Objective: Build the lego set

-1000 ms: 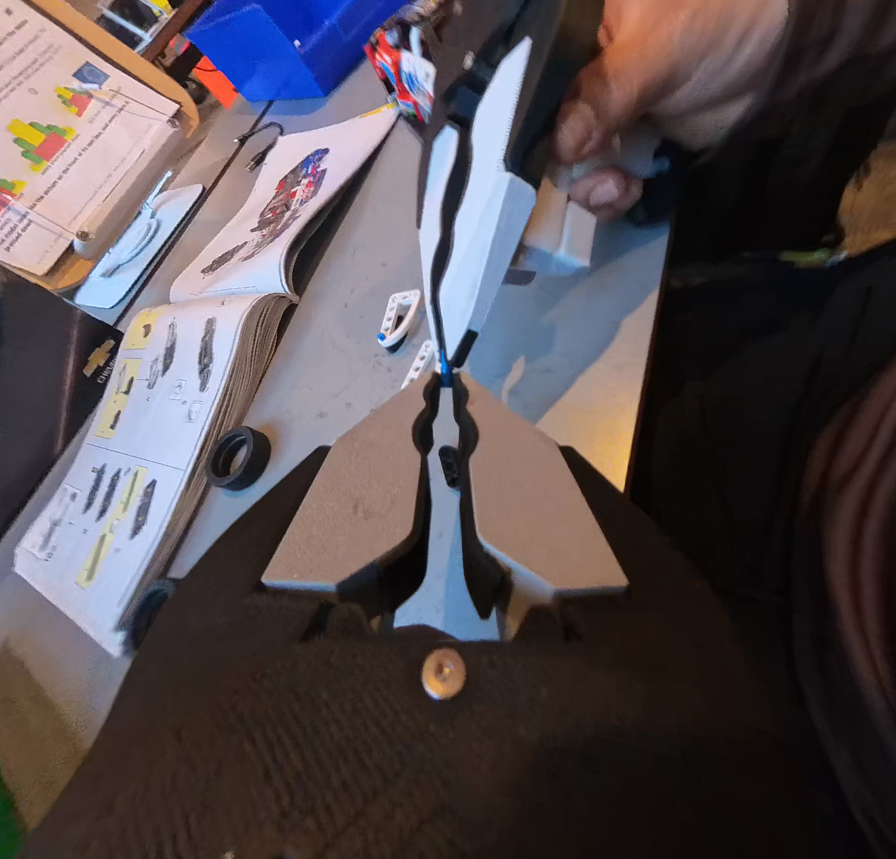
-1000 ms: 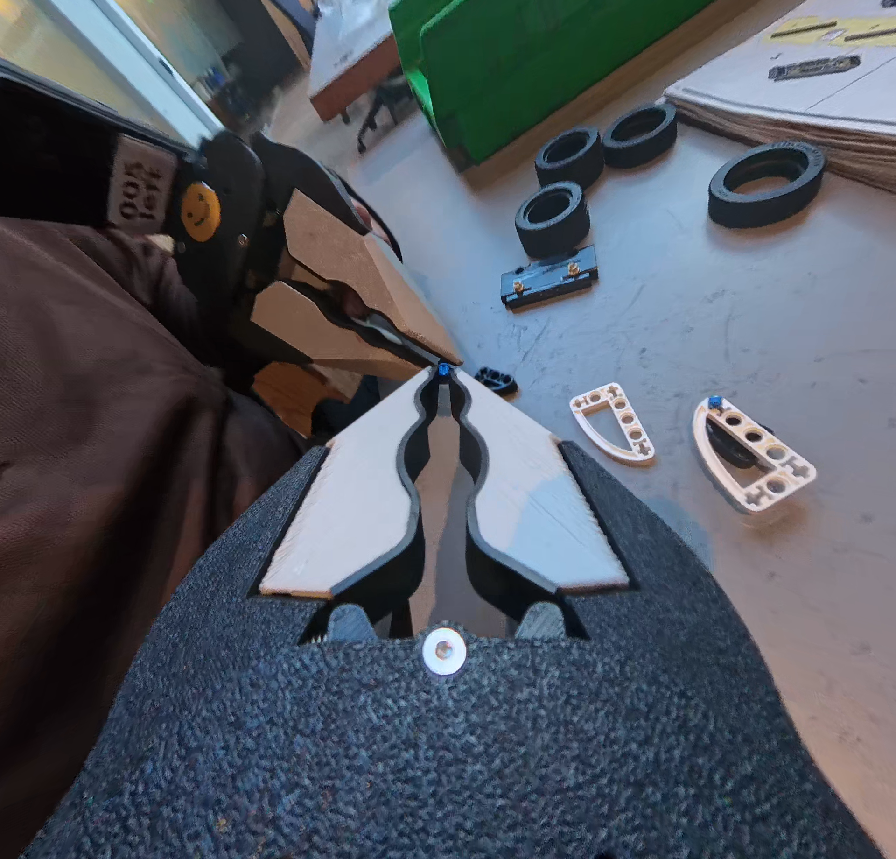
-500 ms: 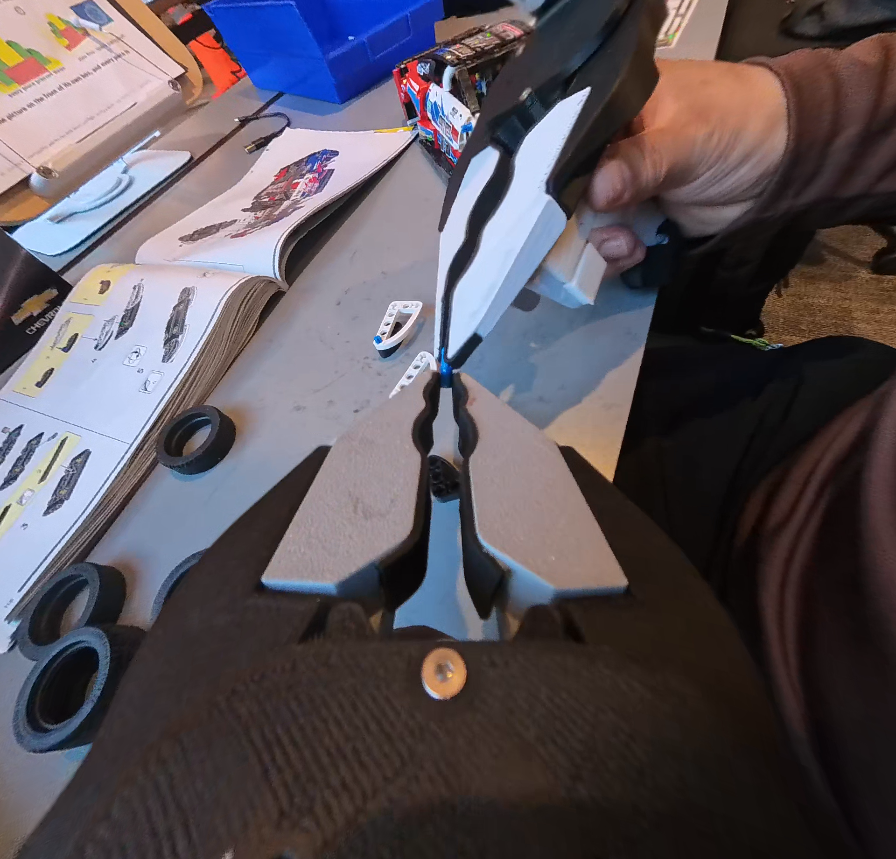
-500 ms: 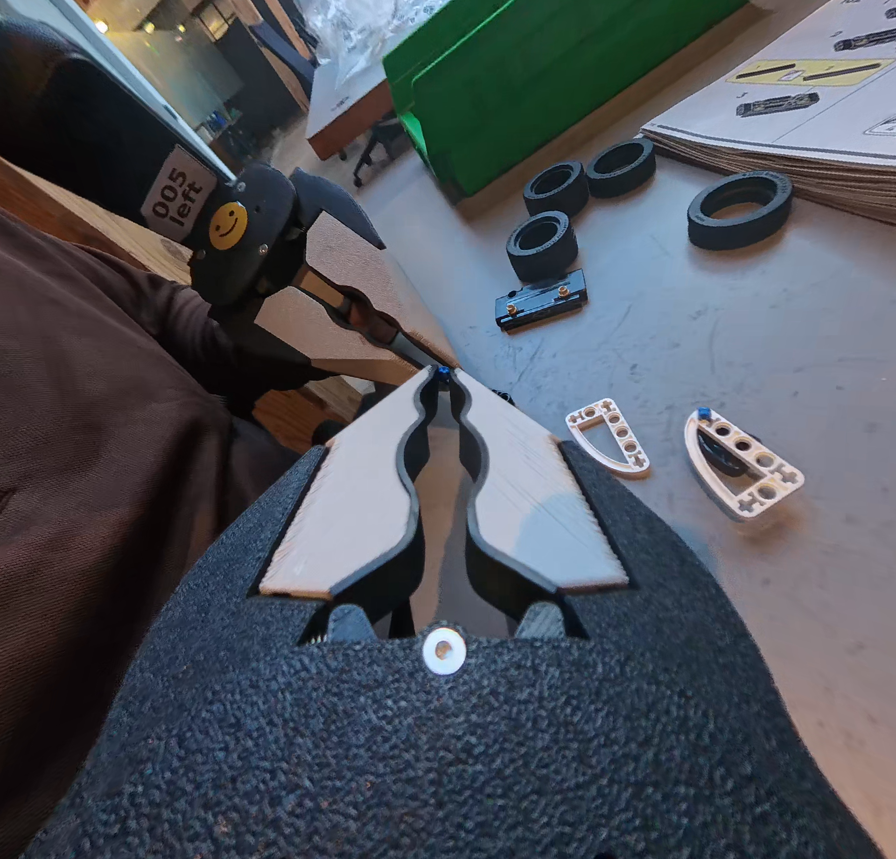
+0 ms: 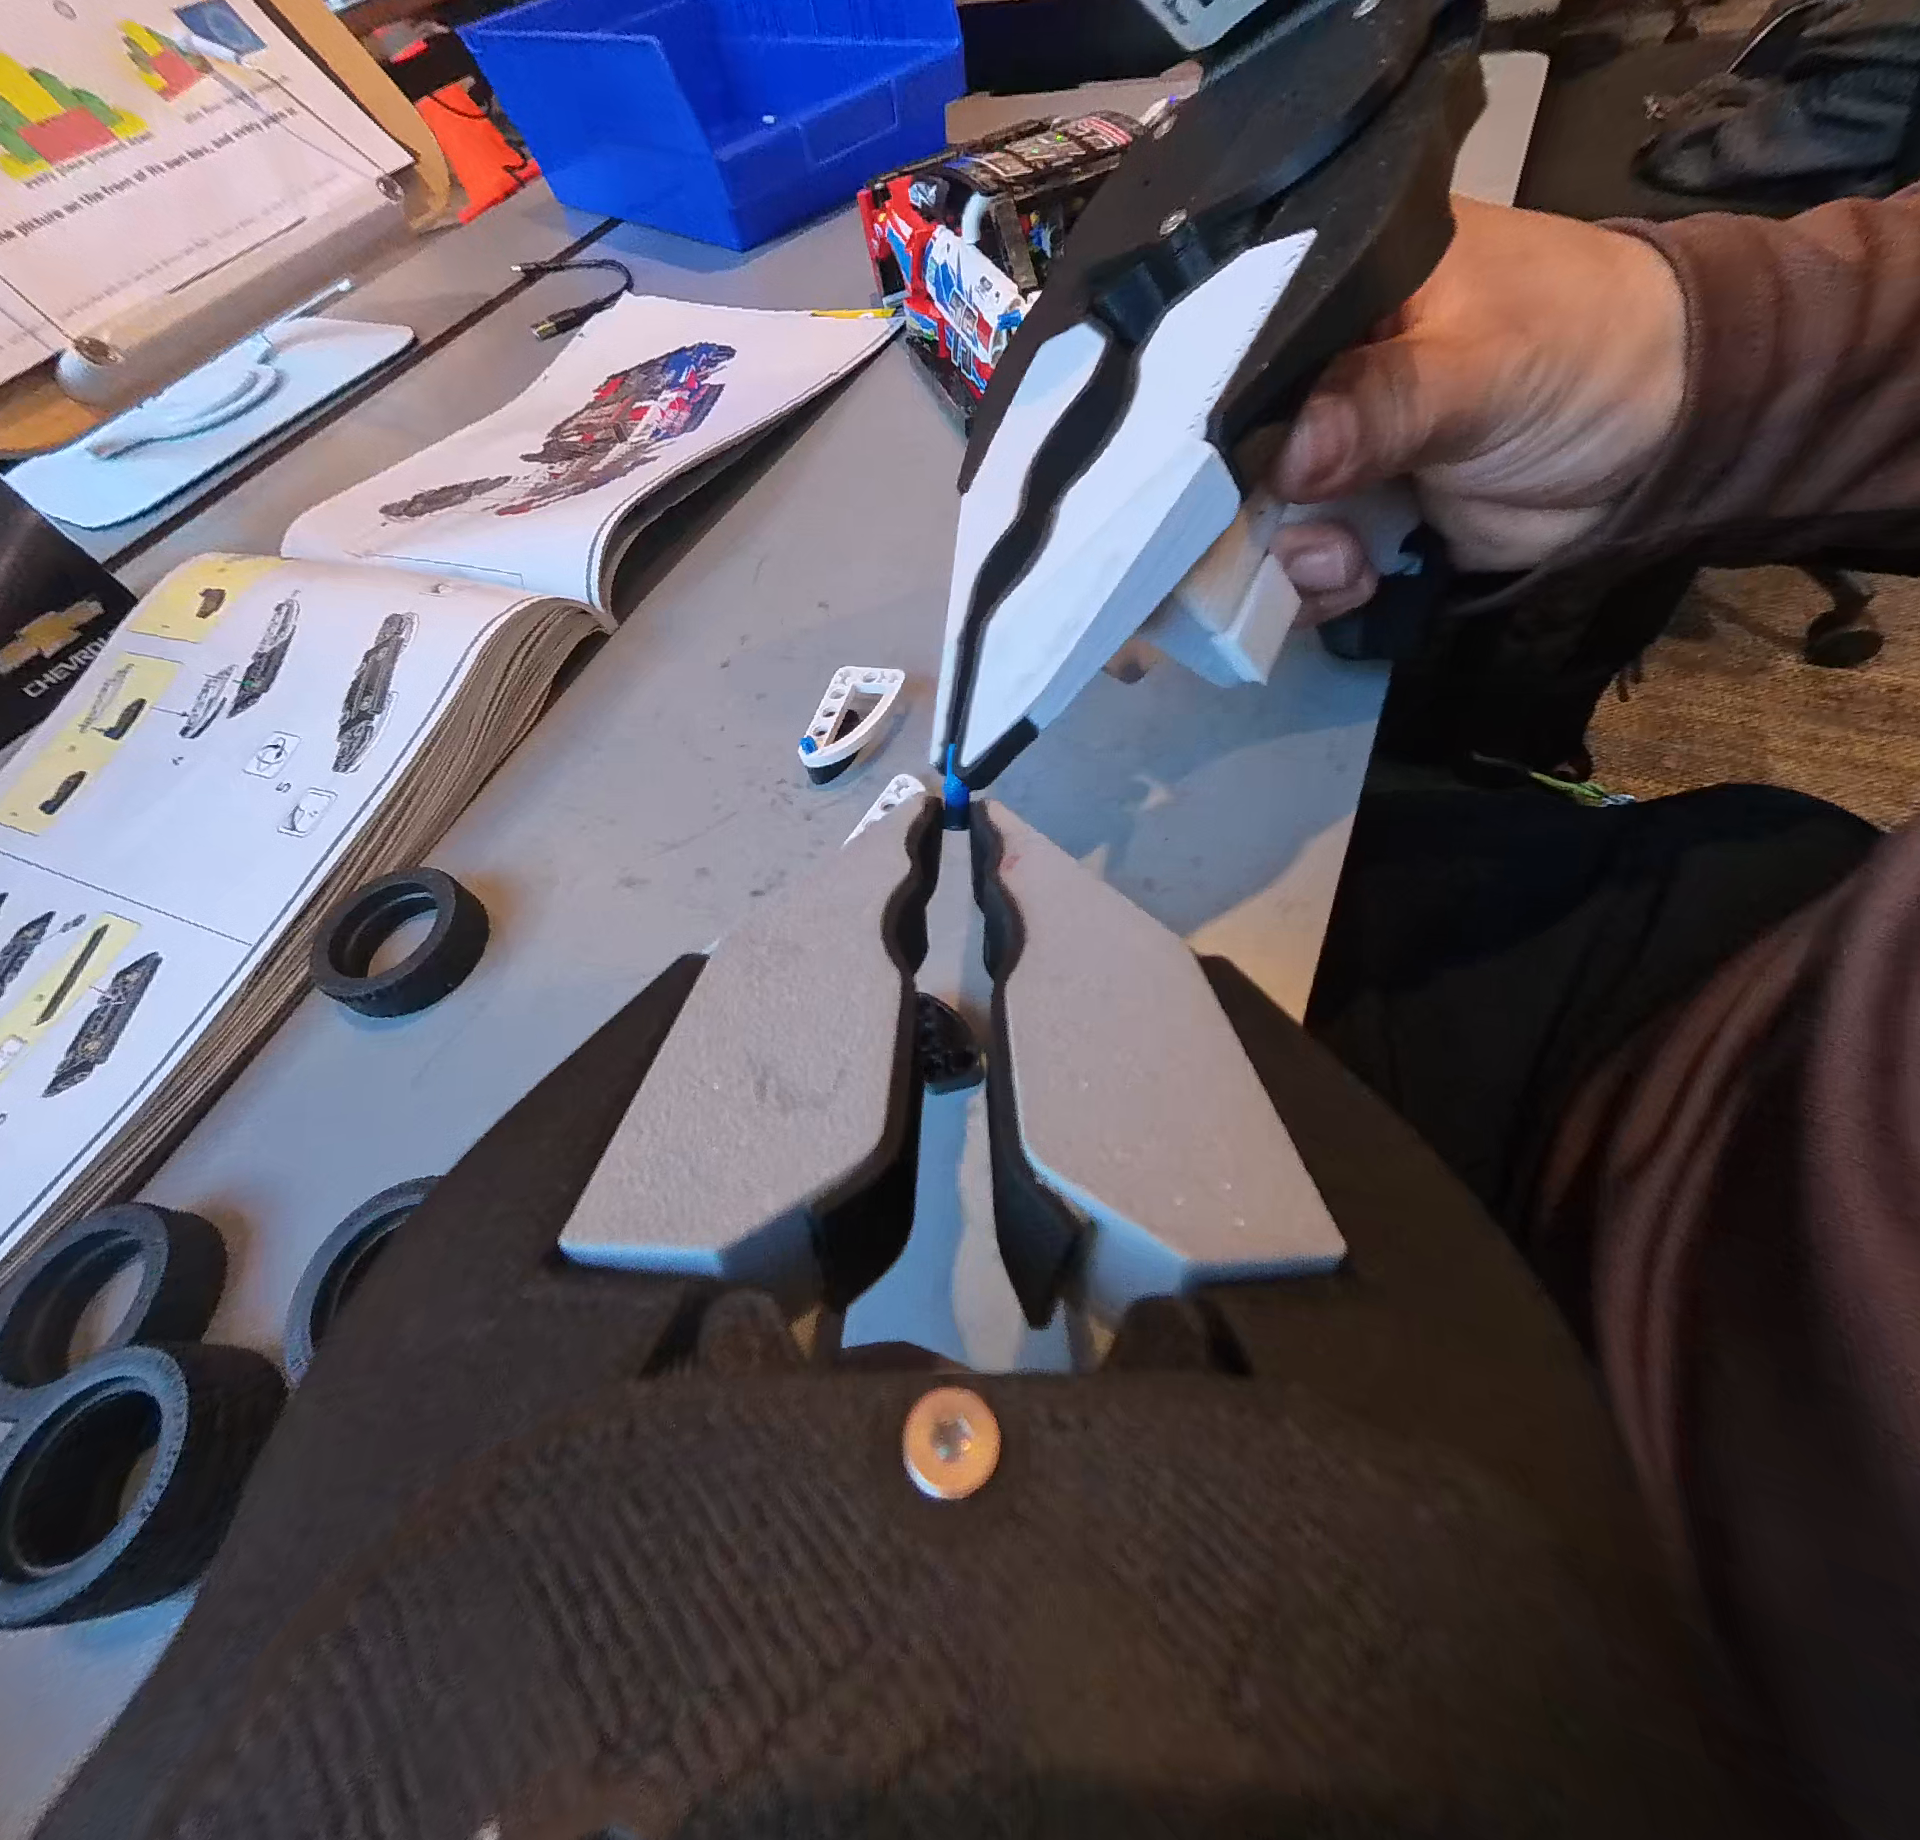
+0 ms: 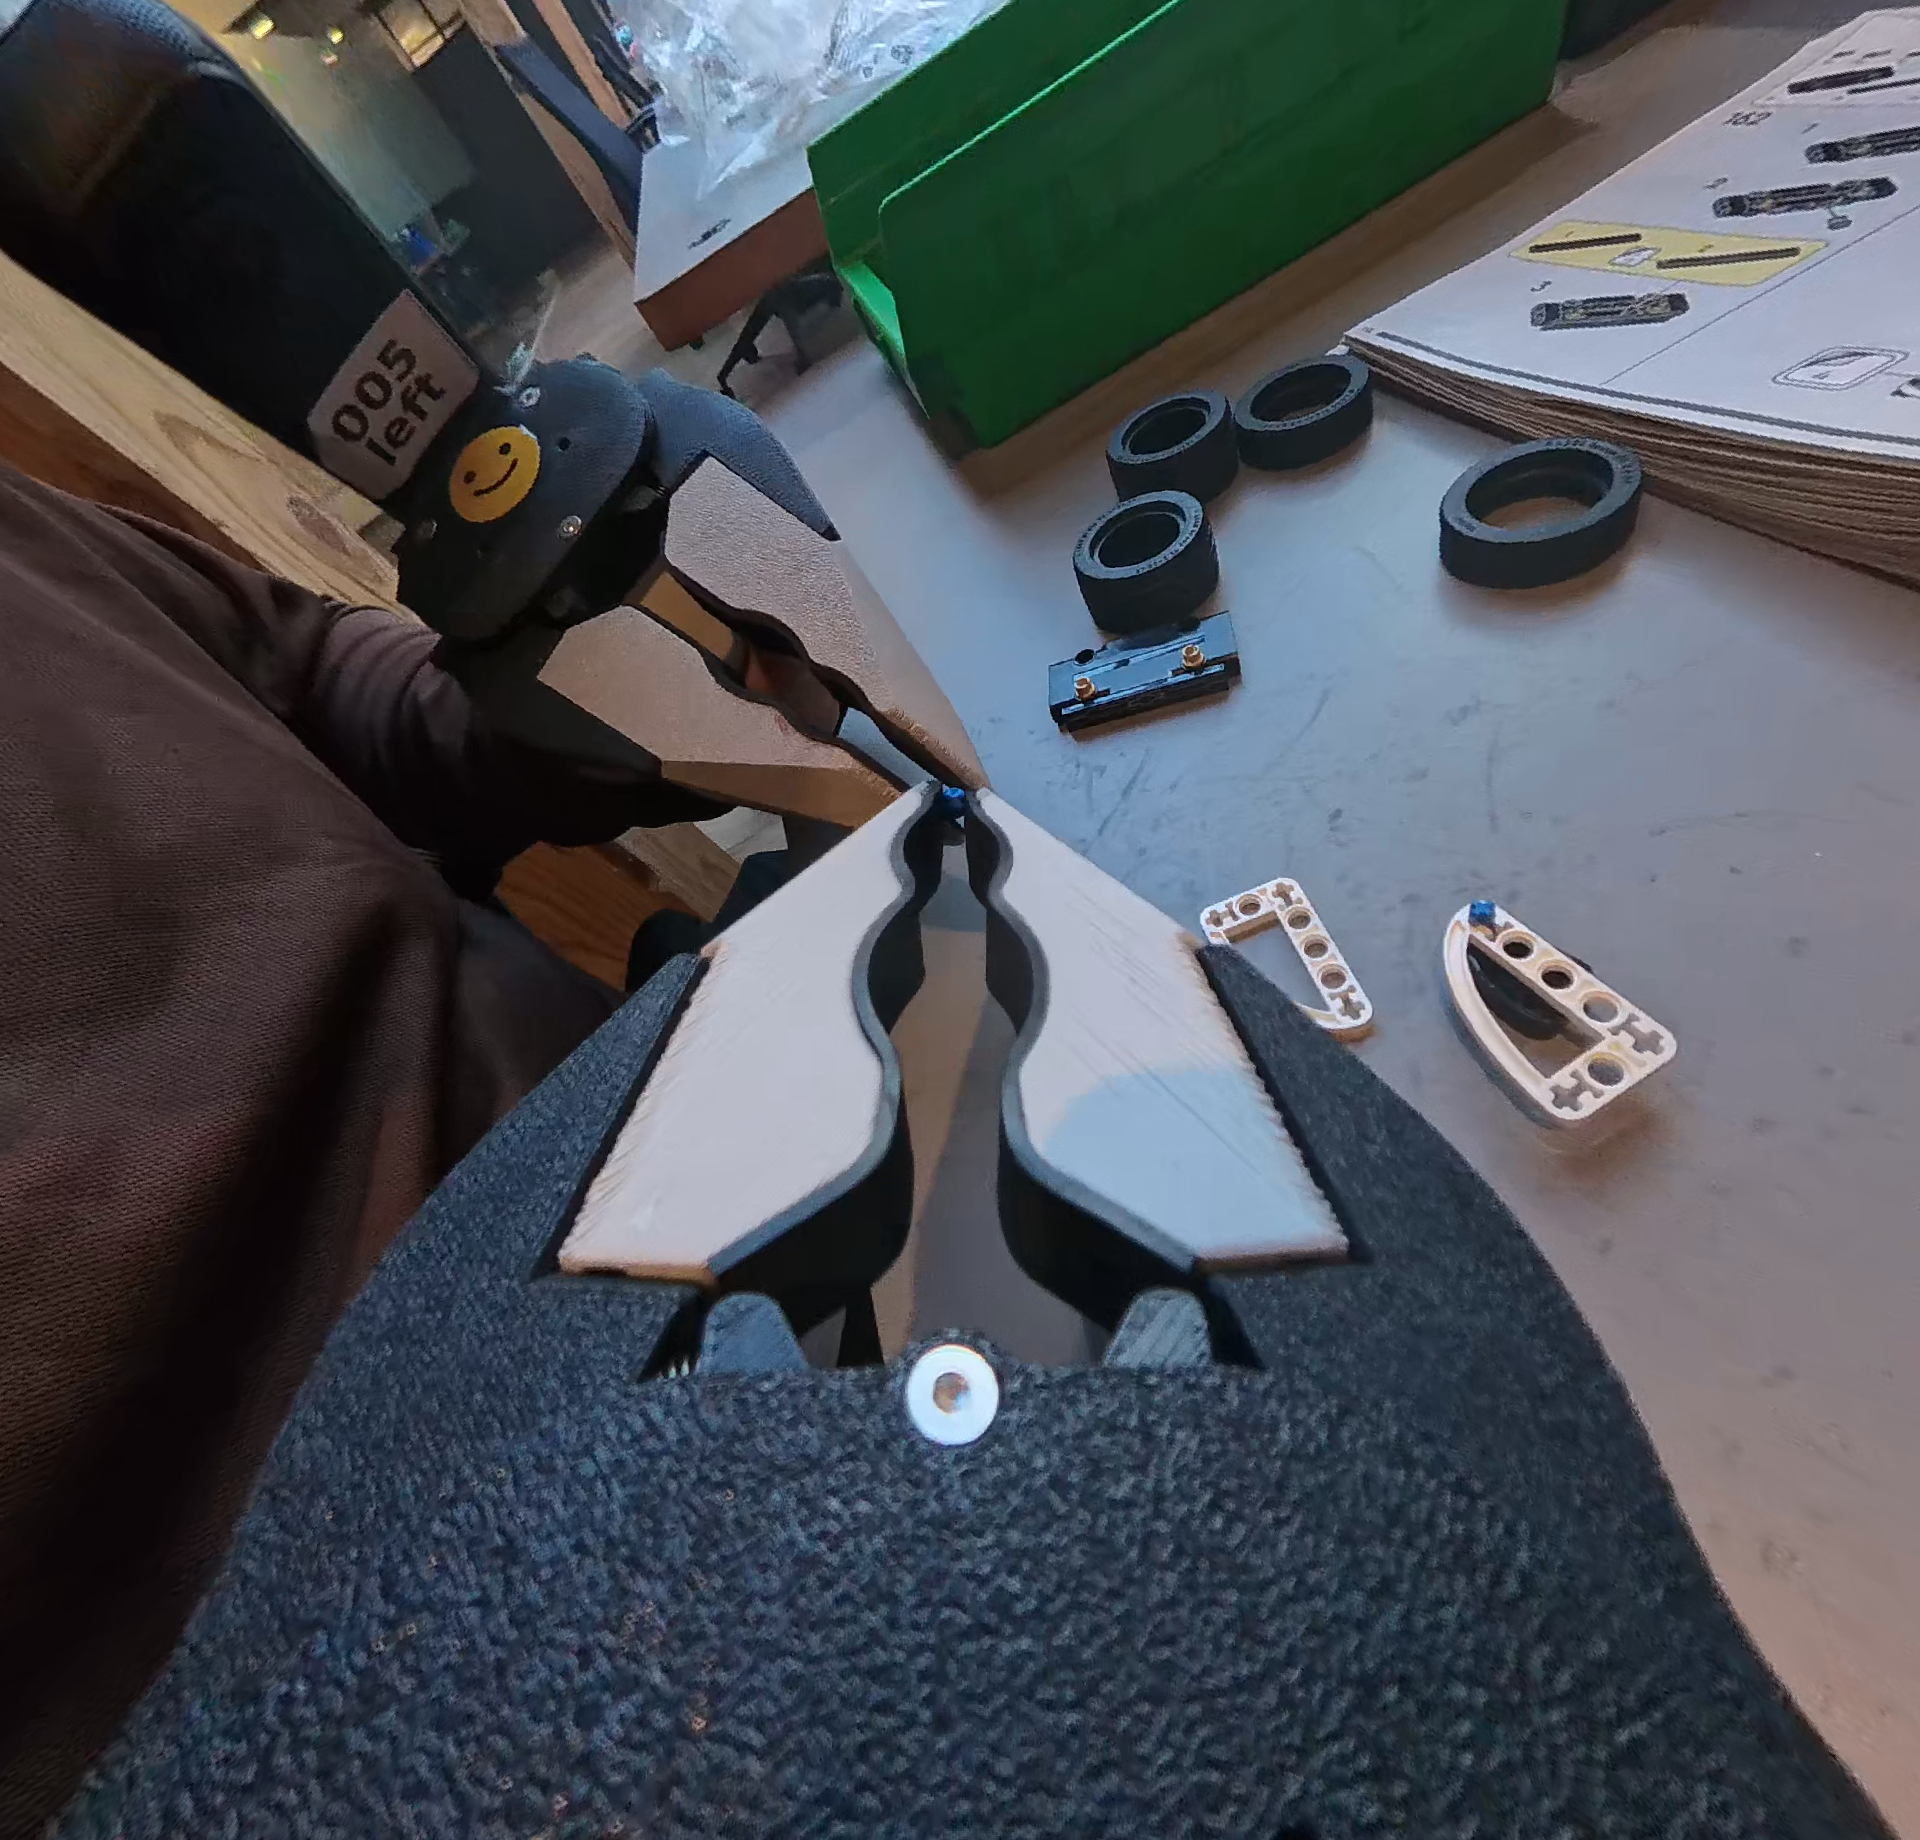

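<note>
My left gripper [image 5: 954, 826] and my right gripper [image 6: 948, 805] meet tip to tip above the table's near edge. A small blue pin [image 5: 953, 803] sits pinched between both pairs of tips; it also shows in the right wrist view [image 6: 950, 809]. The right gripper's white fingers [image 5: 1081, 564] come down from above right in the left wrist view. The left gripper's grey fingers [image 6: 748, 585] show at left in the right wrist view. Two white curved panels [image 6: 1294, 959] [image 6: 1558, 1027] lie on the grey table [image 6: 1455, 751]. A small black piece [image 5: 943, 1042] lies below the left fingers.
An open instruction booklet [image 5: 343, 668] lies at left. Several black tyres [image 6: 1148, 554] and a black plate with gold pins [image 6: 1143, 670] lie nearby. A green bin [image 6: 1195, 149], a blue bin [image 5: 748, 97] and a built car model [image 5: 977, 232] stand farther back. Both grippers' tips are close together, under 4 cm apart. Both grippers' tips are roughly 6 cm from the small black piece [image 5: 943, 1042].
Both grippers have stayed tip to tip on the blue pin. The pair has swung and lifted a little, so more tyres and the hand on the right gripper show.
</note>
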Available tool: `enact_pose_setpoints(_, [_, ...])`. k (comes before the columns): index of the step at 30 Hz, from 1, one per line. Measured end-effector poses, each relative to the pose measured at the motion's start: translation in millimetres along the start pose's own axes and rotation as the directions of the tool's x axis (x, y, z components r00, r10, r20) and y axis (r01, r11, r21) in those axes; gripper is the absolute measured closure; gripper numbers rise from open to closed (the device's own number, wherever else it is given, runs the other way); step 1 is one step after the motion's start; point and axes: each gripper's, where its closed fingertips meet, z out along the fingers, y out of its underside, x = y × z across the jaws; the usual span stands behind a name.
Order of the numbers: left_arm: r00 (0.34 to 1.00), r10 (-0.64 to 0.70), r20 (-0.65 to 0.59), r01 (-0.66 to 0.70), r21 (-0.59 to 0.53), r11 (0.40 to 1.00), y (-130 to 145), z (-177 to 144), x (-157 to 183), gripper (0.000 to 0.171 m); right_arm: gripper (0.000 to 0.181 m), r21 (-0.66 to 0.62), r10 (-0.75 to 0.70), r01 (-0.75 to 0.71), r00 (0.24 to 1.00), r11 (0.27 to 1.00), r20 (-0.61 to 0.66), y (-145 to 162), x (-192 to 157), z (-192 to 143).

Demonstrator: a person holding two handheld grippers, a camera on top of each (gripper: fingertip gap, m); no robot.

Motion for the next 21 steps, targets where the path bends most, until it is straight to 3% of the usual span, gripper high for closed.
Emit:
enact_pose_setpoints(10, [0.994,-0.106,-0.011,0.103,-0.12,0.987,29,-11,-16,0.145,0.178,-0.106,-0.079,0.064,0.987,0.992,-0.139,13,26,-7])
enact_pose_setpoints(21, [0.989,-0.129,-0.069,0.102,-0.302,0.948,61,-8,-7,0.145,0.178,-0.286,-0.219,0.172,0.965,0.943,-0.144,32,28,7])
